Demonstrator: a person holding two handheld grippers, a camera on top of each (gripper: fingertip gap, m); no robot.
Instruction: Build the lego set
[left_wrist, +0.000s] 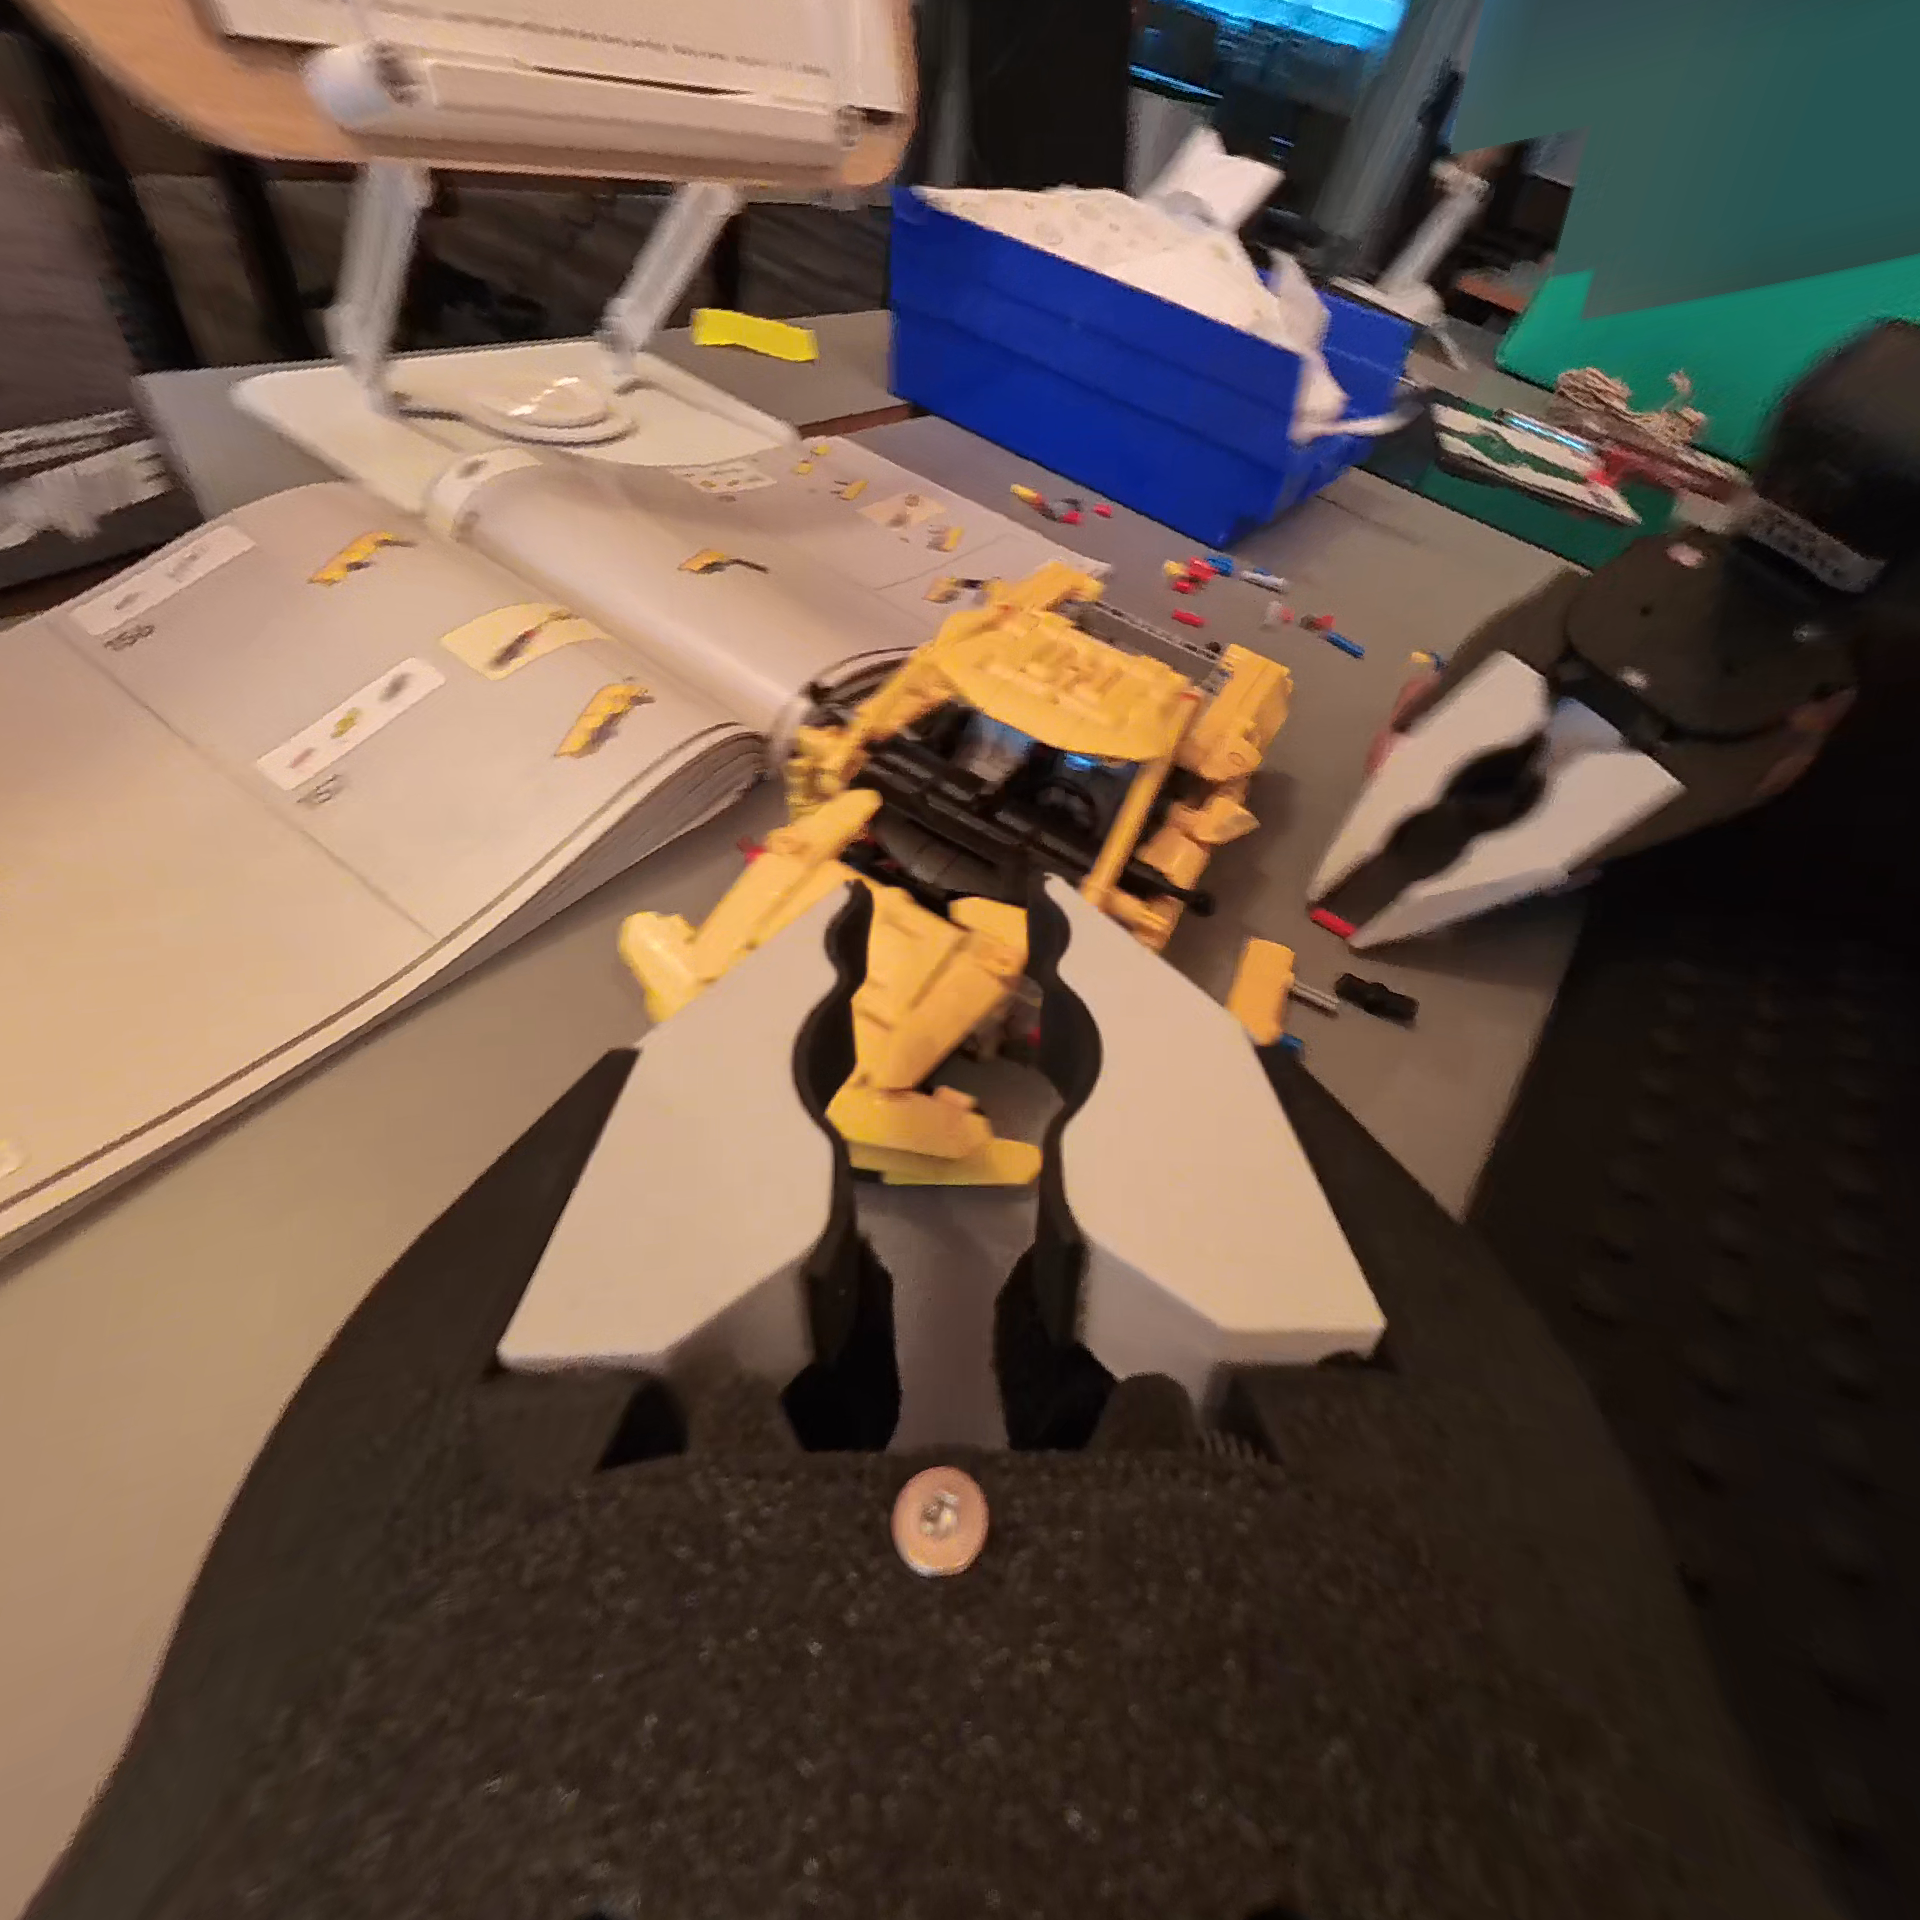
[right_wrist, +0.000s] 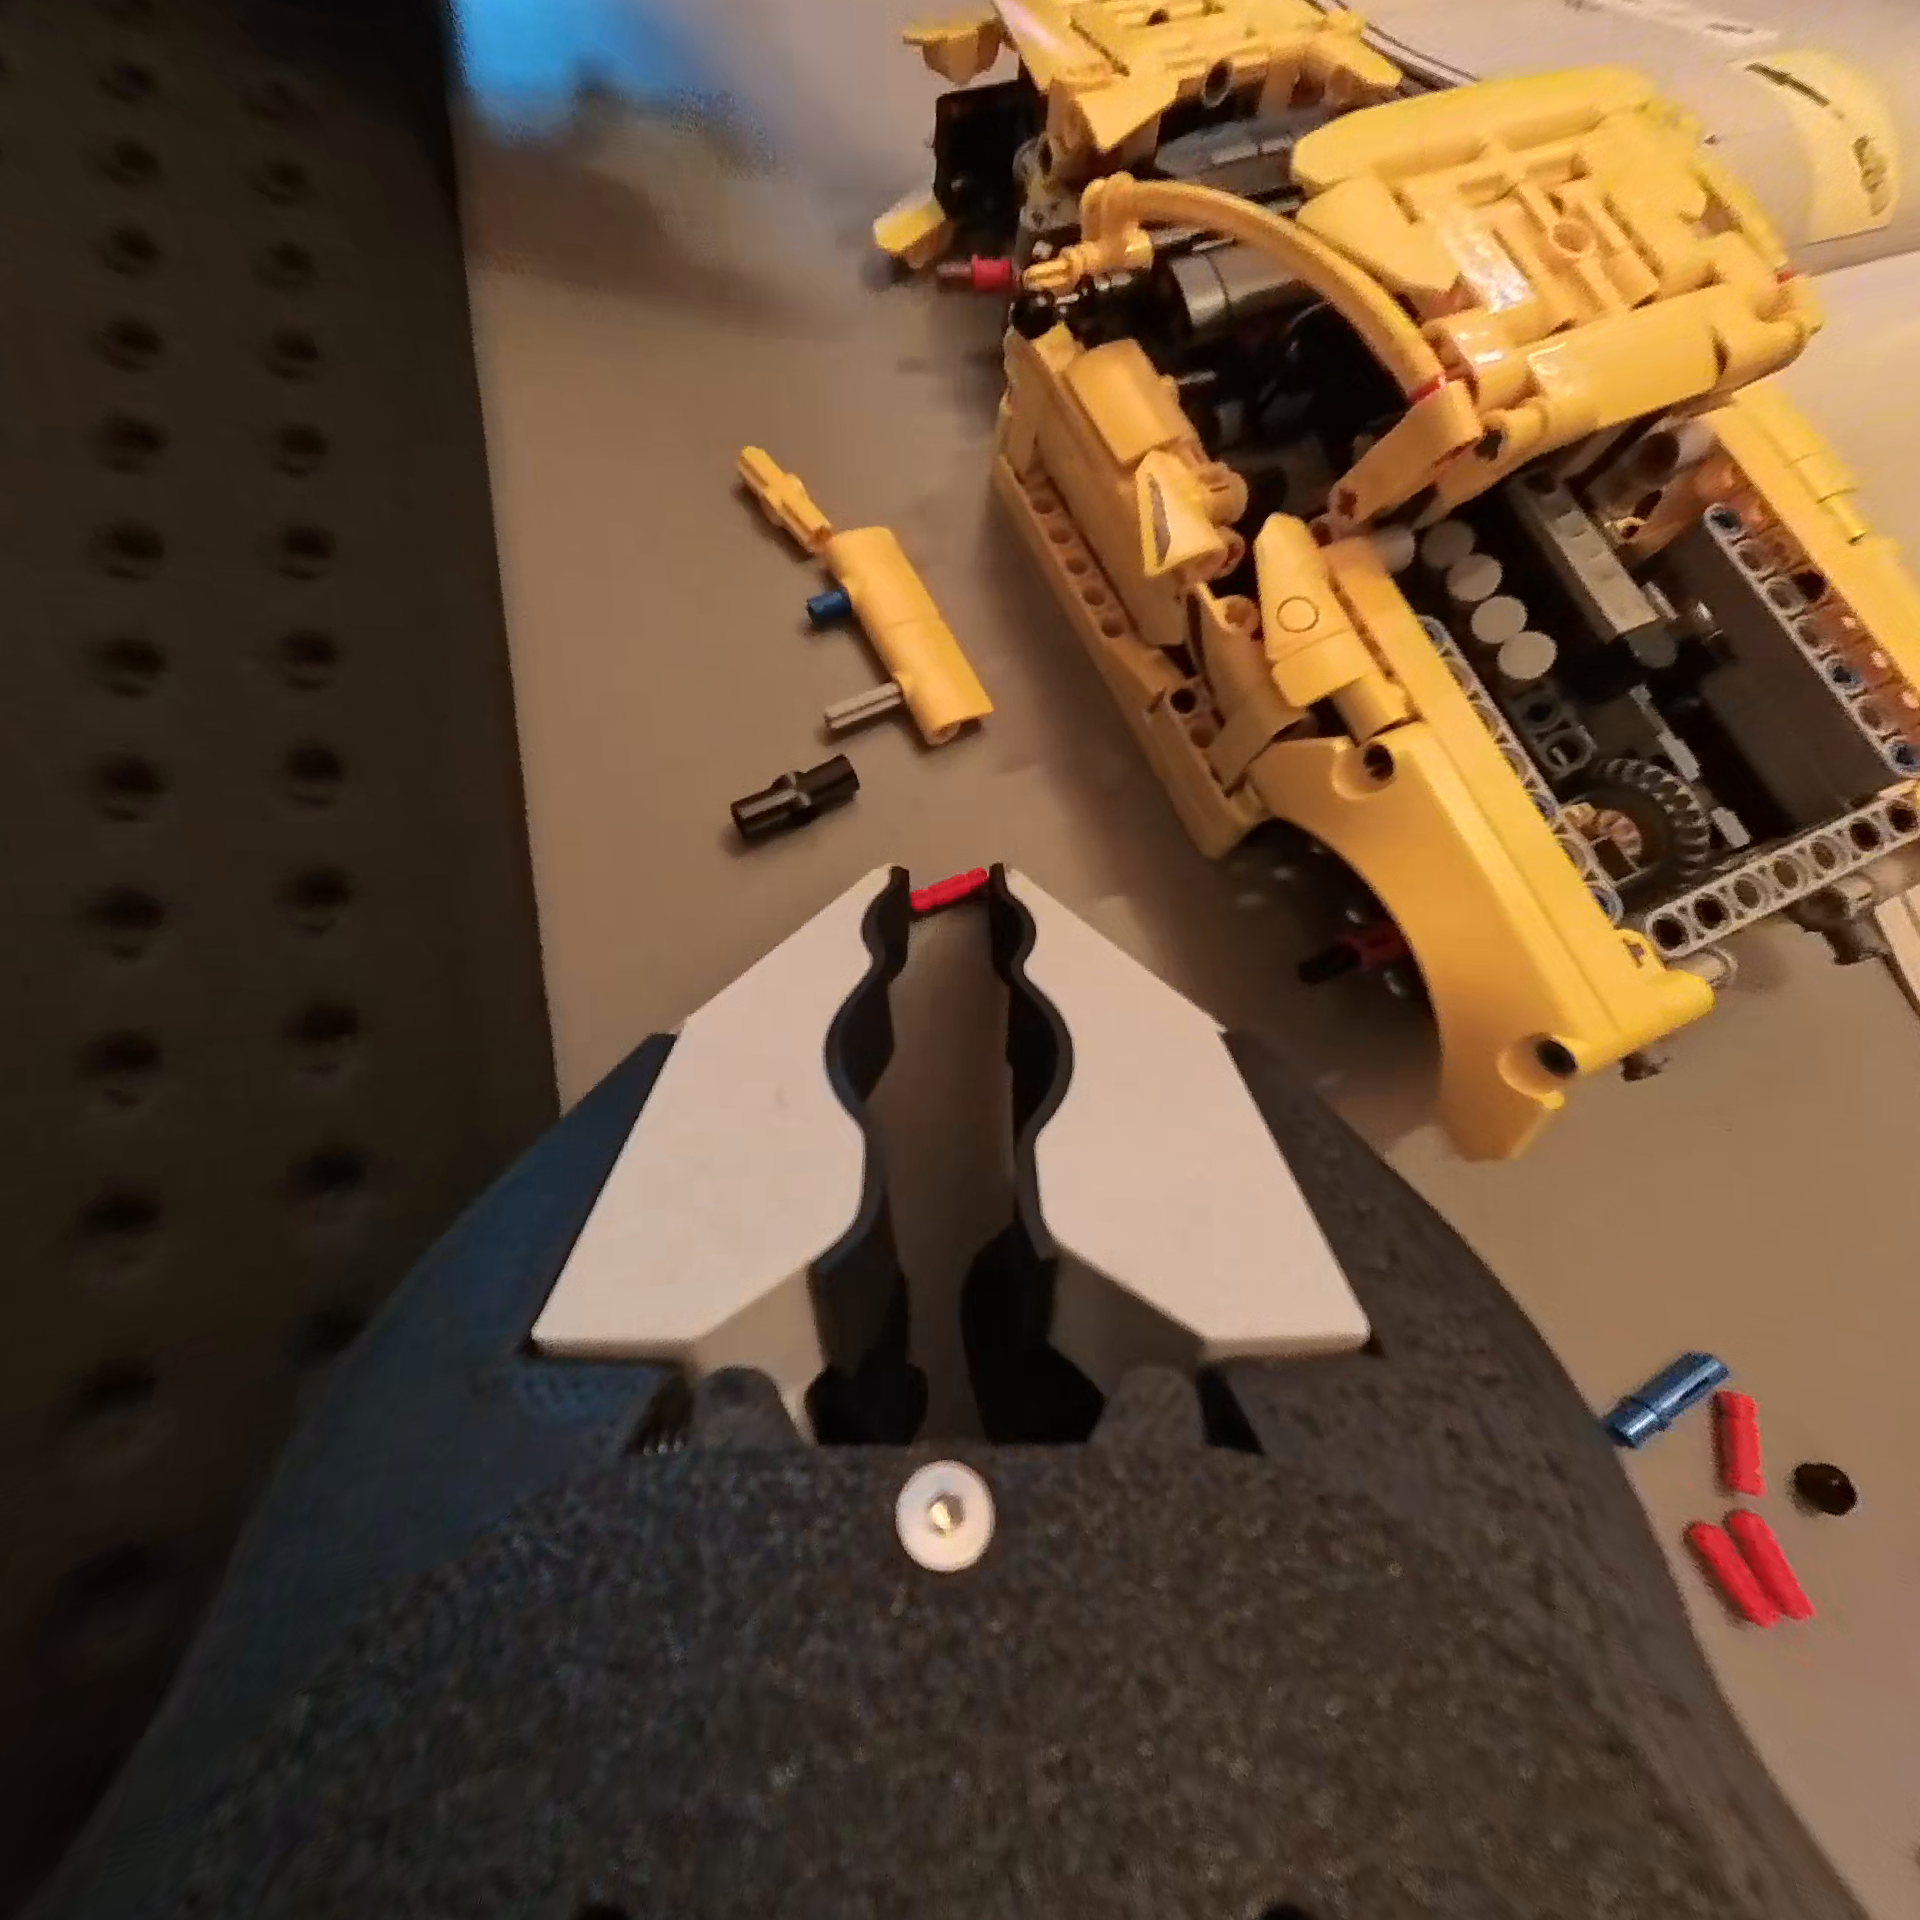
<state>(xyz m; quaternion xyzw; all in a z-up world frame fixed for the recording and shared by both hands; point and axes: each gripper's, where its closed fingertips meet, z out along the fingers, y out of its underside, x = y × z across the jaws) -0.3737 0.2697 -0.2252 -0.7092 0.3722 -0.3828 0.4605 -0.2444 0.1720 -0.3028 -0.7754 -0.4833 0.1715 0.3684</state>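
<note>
The half-built yellow lego car lies on the grey table, beside the open instruction book. My left gripper is open and its fingers frame the car's yellow nose; this view is blurred. In the right wrist view the car lies ahead to the right. My right gripper is shut on a small red pin held across its tips, low over the table. It also shows in the left wrist view, right of the car.
A small yellow sub-assembly and a black connector lie left of the car. Loose red pins and a blue pin lie at lower right. A blue bin and a white stand are at the back. A dark dimpled mat borders the table. My right fingertips sit around 20 centimeters from my left ones. To reach the open instruction book in a straight line is about 20 centimeters for my left fingers, about 30 centimeters for my right.
</note>
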